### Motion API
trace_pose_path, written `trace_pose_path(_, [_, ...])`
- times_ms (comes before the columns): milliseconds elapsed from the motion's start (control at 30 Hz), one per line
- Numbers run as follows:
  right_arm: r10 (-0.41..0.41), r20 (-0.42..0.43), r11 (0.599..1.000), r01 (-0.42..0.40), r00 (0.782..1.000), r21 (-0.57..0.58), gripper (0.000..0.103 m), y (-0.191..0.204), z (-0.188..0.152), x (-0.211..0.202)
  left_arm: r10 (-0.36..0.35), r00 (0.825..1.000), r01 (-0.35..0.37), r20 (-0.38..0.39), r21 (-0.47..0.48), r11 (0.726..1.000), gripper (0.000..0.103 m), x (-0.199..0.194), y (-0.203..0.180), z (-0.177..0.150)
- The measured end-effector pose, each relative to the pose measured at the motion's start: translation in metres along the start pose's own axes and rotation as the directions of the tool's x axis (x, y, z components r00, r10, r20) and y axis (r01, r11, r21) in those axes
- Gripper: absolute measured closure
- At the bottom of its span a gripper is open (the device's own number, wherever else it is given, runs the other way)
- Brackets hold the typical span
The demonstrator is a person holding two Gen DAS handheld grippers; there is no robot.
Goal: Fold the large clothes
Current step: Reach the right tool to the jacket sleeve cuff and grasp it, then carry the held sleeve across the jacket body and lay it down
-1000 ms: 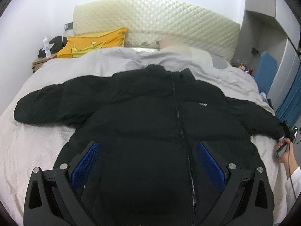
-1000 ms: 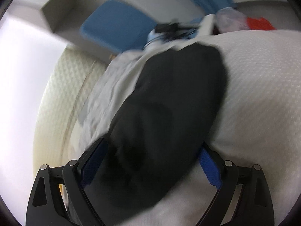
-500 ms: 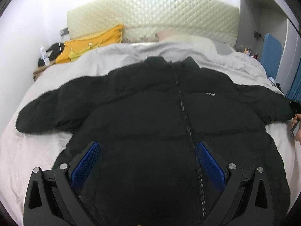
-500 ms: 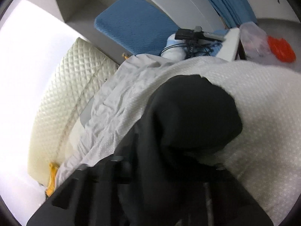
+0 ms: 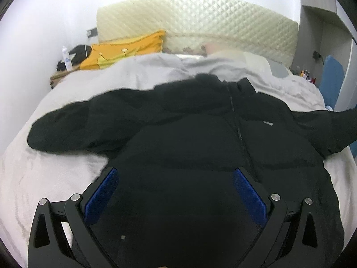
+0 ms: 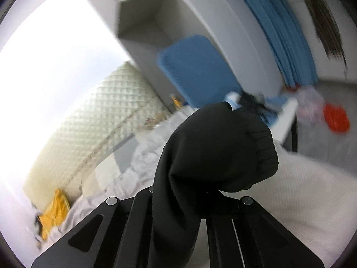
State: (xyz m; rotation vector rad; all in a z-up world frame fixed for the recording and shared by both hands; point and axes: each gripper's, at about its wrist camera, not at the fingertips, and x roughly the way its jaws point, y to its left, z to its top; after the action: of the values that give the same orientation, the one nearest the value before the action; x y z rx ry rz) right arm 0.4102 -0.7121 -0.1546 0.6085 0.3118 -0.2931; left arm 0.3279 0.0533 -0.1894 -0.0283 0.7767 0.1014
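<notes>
bed (image 5: 26,178) bears black jacket (image 5: 200,138); left hand-held gripper (image 5: 176,178) spread, right hand-held gripper (image 6: 178,192) pinching sleeve (image 6: 218,147).

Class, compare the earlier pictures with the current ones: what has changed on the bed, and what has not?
The right gripper has shut on the jacket's right sleeve cuff and lifted it off the bed. The left gripper stays open above the black jacket, which still lies spread out with its left sleeve flat.

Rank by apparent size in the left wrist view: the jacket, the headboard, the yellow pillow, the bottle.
1. jacket, though it lies nearest the camera
2. headboard
3. yellow pillow
4. bottle
</notes>
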Motion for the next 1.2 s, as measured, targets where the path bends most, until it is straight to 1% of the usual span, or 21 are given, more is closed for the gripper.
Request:
trace_pose_path(67, [0.026,0.010,0.997,-0.025,1.000,-0.071,0.099,0.040,0.008,-0.012,0.013,0.999,-0.013,0.036,-0.005,1.000,0.001,-0.011,0.008,0.002])
trace_pose_path(133, [0.056,0.017,0.991,-0.053,0.998,-0.126,0.099,0.076,0.012,-0.024,0.018,0.999,-0.018,0.046,0.000,1.000,0.000,-0.019,0.015,0.002])
trace_pose_path(267, [0.126,0.023,0.953,-0.115,0.992,-0.281,0.099,0.172,0.009,-0.050,0.022,0.997,-0.022,0.072,-0.003,1.000,0.001,-0.032,0.032,0.003])
trace_pose_path(300, [0.144,0.017,0.940,-0.131,0.989,-0.314,0.099,0.194,0.003,-0.055,0.019,0.997,-0.019,0.080,-0.008,1.000,0.001,-0.035,0.037,0.002])
trace_pose_path(333, [0.155,0.013,0.931,-0.141,0.988,-0.336,0.099,0.208,-0.001,-0.058,0.015,0.996,-0.014,0.084,-0.015,1.000,0.001,-0.037,0.042,0.002])
trace_pose_path(367, [0.174,0.005,0.913,-0.160,0.985,-0.375,0.099,0.236,-0.010,-0.064,0.005,0.996,-0.003,0.085,-0.023,1.000,0.001,-0.039,0.048,0.002])
trace_pose_path(433, [0.197,0.004,0.884,-0.176,0.980,-0.434,0.099,0.276,-0.030,-0.074,-0.009,0.996,0.011,0.091,-0.030,0.999,0.001,-0.043,0.057,0.001])
trace_pose_path(467, [0.211,0.001,0.874,-0.188,0.978,-0.449,0.099,0.288,-0.037,-0.075,-0.011,0.995,0.014,0.096,-0.030,0.999,0.000,-0.045,0.061,0.000])
trace_pose_path(500, [0.233,-0.007,0.858,-0.209,0.972,-0.469,0.099,0.311,-0.051,-0.081,-0.006,0.995,0.009,0.101,-0.028,1.000,0.000,-0.047,0.066,-0.001])
trace_pose_path(533, [0.243,-0.013,0.850,-0.220,0.970,-0.478,0.098,0.319,-0.060,-0.084,0.005,0.994,-0.003,0.110,-0.024,1.000,0.000,-0.050,0.069,-0.002])
trace_pose_path(600, [0.269,-0.039,0.816,-0.249,0.962,-0.522,0.098,0.356,-0.091,-0.090,0.014,0.991,-0.013,0.130,-0.013,1.000,0.001,-0.054,0.074,-0.004])
trace_pose_path(633, [0.274,-0.048,0.803,-0.256,0.961,-0.539,0.098,0.366,-0.101,-0.090,0.016,0.990,-0.015,0.140,-0.013,1.000,0.001,-0.057,0.077,-0.004])
trace_pose_path(667, [0.279,-0.067,0.777,-0.267,0.958,-0.570,0.098,0.384,-0.122,-0.091,0.015,0.989,-0.012,0.148,-0.016,1.000,0.000,-0.060,0.080,-0.005])
trace_pose_path(733, [0.287,-0.106,0.735,-0.289,0.952,-0.613,0.097,0.409,-0.158,-0.090,0.002,0.987,0.002,0.159,-0.030,1.000,0.000,-0.063,0.087,-0.007])
trace_pose_path(767, [0.288,-0.121,0.720,-0.298,0.950,-0.627,0.097,0.413,-0.170,-0.090,-0.008,0.987,0.014,0.161,-0.039,0.999,0.001,-0.064,0.091,-0.008])
trace_pose_path(800, [0.291,-0.147,0.691,-0.314,0.945,-0.651,0.097,0.425,-0.196,-0.088,-0.016,0.987,0.023,0.162,-0.044,0.999,0.000,-0.064,0.094,-0.010])
trace_pose_path(933, [0.282,-0.231,0.612,-0.360,0.931,-0.704,0.096,0.449,-0.272,-0.084,-0.033,0.984,0.048,0.176,-0.080,0.996,0.000,-0.066,0.108,-0.012])
trace_pose_path(1067, [0.250,-0.316,0.527,-0.402,0.915,-0.749,0.096,0.471,-0.353,-0.083,-0.042,0.980,0.065,0.194,-0.112,0.992,0.000,-0.067,0.121,-0.012])
trace_pose_path(1133, [0.210,-0.365,0.501,-0.420,0.907,-0.756,0.096,0.473,-0.385,-0.077,-0.049,0.980,0.074,0.192,-0.122,0.990,0.000,-0.066,0.124,-0.012])
trace_pose_path(1200, [0.176,-0.419,0.500,-0.448,0.891,-0.741,0.096,0.469,-0.412,-0.070,-0.060,0.980,0.084,0.192,-0.120,0.989,0.000,-0.064,0.126,-0.013])
